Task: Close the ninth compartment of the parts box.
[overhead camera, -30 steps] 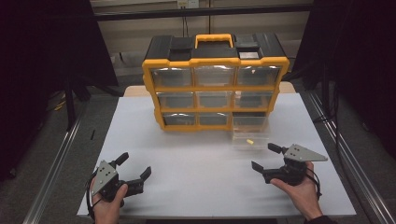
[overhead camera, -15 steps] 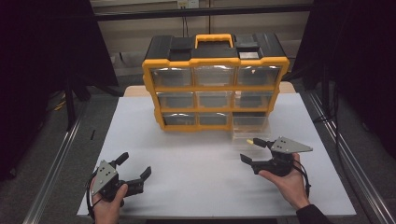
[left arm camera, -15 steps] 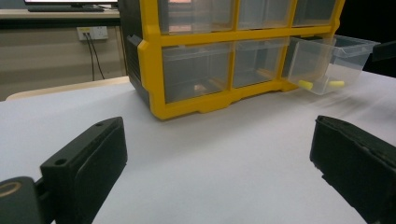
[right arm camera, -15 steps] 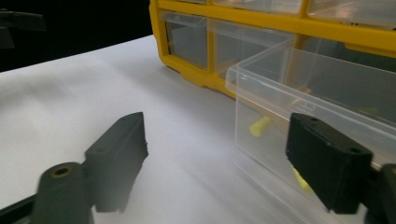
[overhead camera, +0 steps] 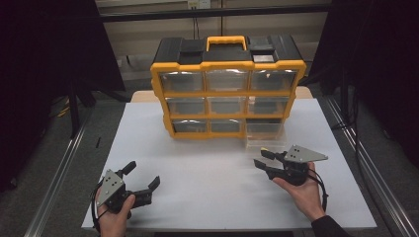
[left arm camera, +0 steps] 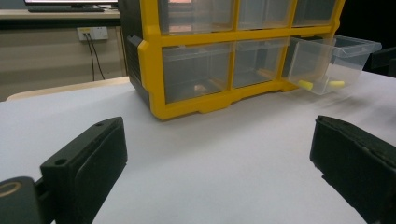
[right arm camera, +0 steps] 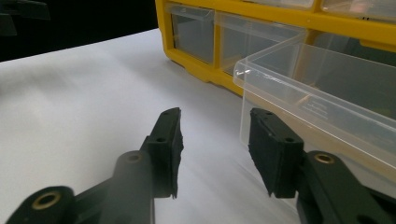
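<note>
A yellow and black organizer (overhead camera: 227,89) with clear drawers stands at the back of the white table (overhead camera: 207,163). Its bottom right drawer (overhead camera: 267,137) is pulled out; in the left gripper view this drawer (left arm camera: 334,58) holds small yellow pieces (left arm camera: 306,85). My right gripper (overhead camera: 259,157) sits just in front of that drawer, pointing left. Its jaws have just been closing and stand partly apart, with nothing between them. In the right gripper view the drawer's corner (right arm camera: 261,79) lies just beyond the right gripper (right arm camera: 215,126). My left gripper (overhead camera: 144,174) rests wide open at the front left, holding nothing.
Dark metal rails (overhead camera: 54,173) run along both sides of the table. Black curtains hang left and right. Bare white tabletop (left arm camera: 224,130) lies between the left gripper (left arm camera: 217,140) and the organizer (left arm camera: 187,70).
The right gripper has moved left toward the pulled-out drawer and its jaws have narrowed. The left gripper has stayed in place.
</note>
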Demonstrator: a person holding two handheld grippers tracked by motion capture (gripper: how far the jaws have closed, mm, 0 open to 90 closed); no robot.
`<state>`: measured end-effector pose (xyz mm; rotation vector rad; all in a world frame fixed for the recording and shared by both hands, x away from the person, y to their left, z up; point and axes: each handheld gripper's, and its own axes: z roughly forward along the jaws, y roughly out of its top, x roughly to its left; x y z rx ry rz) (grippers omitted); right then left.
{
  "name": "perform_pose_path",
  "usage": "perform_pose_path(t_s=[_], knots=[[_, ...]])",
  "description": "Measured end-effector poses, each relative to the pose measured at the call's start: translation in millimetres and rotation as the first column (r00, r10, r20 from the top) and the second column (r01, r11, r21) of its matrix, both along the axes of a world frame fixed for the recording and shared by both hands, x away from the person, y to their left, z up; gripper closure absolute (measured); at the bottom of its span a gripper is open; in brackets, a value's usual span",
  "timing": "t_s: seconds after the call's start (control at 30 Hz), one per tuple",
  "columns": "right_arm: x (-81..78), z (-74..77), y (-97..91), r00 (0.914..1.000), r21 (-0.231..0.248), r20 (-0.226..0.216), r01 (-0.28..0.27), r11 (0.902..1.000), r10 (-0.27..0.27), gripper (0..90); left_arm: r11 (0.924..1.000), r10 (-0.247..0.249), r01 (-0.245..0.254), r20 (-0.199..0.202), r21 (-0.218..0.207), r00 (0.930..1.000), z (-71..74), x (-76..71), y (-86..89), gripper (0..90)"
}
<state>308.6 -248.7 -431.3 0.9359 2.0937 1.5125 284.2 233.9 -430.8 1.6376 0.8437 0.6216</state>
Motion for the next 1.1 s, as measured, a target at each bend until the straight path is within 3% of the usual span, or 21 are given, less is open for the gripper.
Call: perform_pose_path(t_s=[0.27,0.53,1.1], knots=[[2.8,0.1,-0.9,0.9998,-0.008,0.004,-0.017,0.9998,0.017,76.3,1.0000,-0.002,0.002,0.002,0.007,1.0000,0.1,0.3,0.3,4.0],[9.4,1.6,1.4,0.9993,-0.027,0.000,-0.037,0.9990,0.037,90.0,1.0000,0.000,0.000,0.002,0.002,1.0000,0.1,0.2,0.2,4.0],[27.8,0.8,3.3,1.0000,-0.062,0.005,-0.007,0.9980,0.008,90.0,1.0000,0.002,-0.002,0.005,0.008,1.0000,0.2,0.5,1.0,4.0]])
